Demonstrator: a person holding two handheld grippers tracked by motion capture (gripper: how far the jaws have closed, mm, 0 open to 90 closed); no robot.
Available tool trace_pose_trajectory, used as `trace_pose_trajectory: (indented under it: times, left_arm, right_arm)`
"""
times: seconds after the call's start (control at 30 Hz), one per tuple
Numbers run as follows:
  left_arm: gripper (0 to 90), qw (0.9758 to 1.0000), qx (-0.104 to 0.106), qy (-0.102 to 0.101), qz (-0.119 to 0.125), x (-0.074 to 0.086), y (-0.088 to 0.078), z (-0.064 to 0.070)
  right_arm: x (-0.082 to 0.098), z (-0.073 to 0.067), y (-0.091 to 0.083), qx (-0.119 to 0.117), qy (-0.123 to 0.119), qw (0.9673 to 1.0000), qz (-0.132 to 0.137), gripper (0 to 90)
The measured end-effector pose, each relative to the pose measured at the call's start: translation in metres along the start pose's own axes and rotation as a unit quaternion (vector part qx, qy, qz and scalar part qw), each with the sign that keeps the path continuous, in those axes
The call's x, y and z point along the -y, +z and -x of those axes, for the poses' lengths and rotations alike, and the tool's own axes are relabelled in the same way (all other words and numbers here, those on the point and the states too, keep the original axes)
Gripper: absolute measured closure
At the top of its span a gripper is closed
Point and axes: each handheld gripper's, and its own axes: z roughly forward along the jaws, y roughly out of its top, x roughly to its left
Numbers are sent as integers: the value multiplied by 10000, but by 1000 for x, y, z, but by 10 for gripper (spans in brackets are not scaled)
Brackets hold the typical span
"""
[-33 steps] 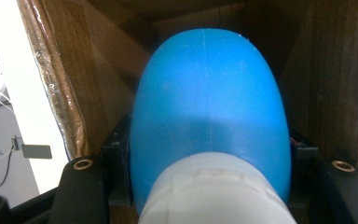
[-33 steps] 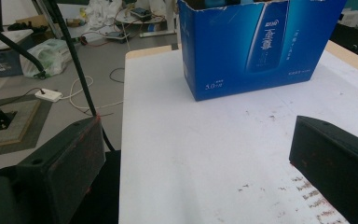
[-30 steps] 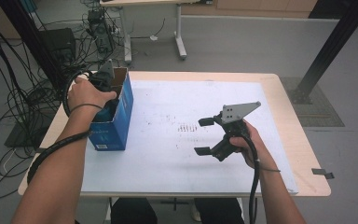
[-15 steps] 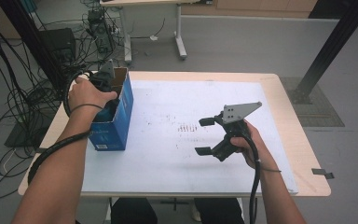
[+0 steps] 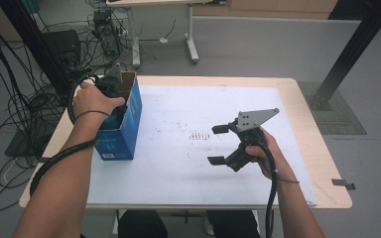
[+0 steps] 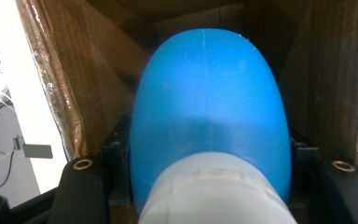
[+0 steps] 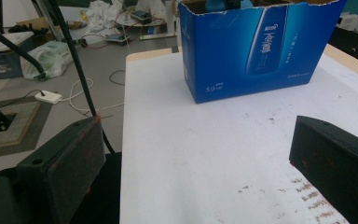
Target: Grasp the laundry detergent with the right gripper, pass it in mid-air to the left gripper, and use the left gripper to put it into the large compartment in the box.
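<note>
Gripping blue bottle point(image 6: 209, 107) inside box point(image 5: 124, 134) — left gripper point(image 5: 110, 85) | right gripper point(image 5: 223, 145) — jaws apart, empty

Blue box point(image 5: 124, 124), brown inside; blue-white bottle point(image 6: 209, 121); white table point(image 5: 178, 168).

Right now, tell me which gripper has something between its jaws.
The left gripper, down inside the blue box, clamps a blue bottle; the right gripper is open, holding nothing.

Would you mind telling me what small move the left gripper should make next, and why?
Probably lift straight up: the left gripper is down inside the blue box, closed on the blue bottle, with cardboard walls close on both sides.
</note>
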Motion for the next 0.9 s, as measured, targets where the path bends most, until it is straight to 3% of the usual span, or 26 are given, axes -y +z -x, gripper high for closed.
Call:
trace_pose_trajectory:
  times: [0.9]
  left_arm:
    - [379, 10000, 7, -26, -9, 0, 0, -1]
  right_arm:
    - [-2, 1, 1, -13, -9, 10000, -36, 33]
